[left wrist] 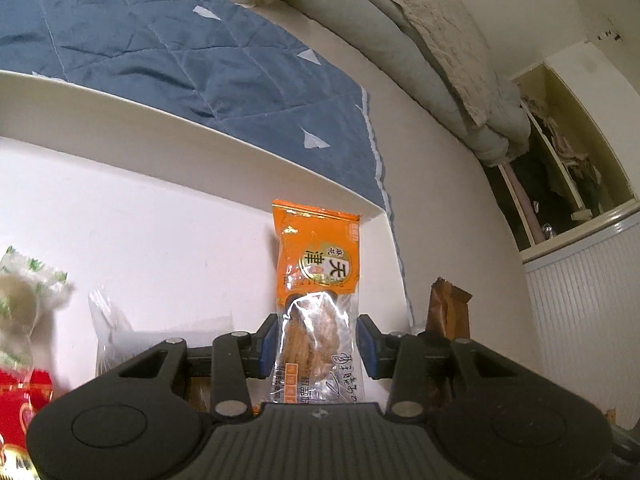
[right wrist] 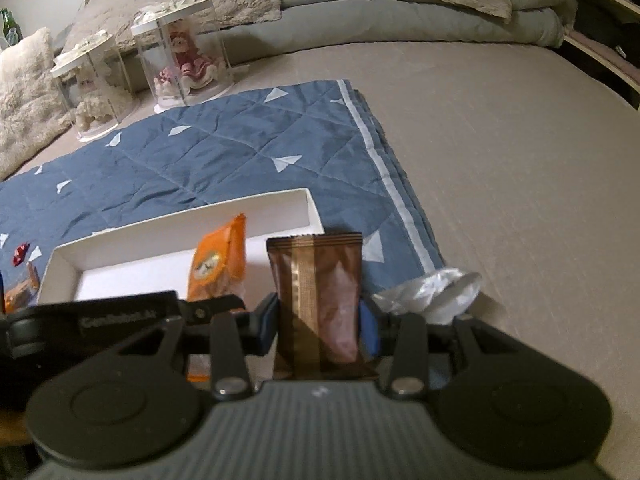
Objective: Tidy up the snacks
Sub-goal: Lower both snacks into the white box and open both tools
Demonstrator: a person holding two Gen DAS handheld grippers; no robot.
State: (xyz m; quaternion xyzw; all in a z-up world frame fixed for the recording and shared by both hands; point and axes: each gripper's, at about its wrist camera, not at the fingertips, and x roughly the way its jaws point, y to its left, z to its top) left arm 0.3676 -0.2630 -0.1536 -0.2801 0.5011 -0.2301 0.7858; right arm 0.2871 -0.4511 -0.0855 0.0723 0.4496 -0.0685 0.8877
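Left tongs (left wrist: pixel 316 344): pinching the orange snack packet (left wrist: pixel 314 264) near its lower end, so it stands upright over the white box (left wrist: pixel 224 136), likely for setting down inside.
Right tongs (right wrist: pixel 320 330): pinching the brown snack bar (right wrist: pixel 320 292) low on its wrapper, held beside the box's near corner, apparently waiting its turn.
White box: lies open on the blue quilt (right wrist: pixel 224 148) on the bed, a collecting tray.
Loose snacks: blurred wrappers at the left view's edge; whether inside the box, unclear.
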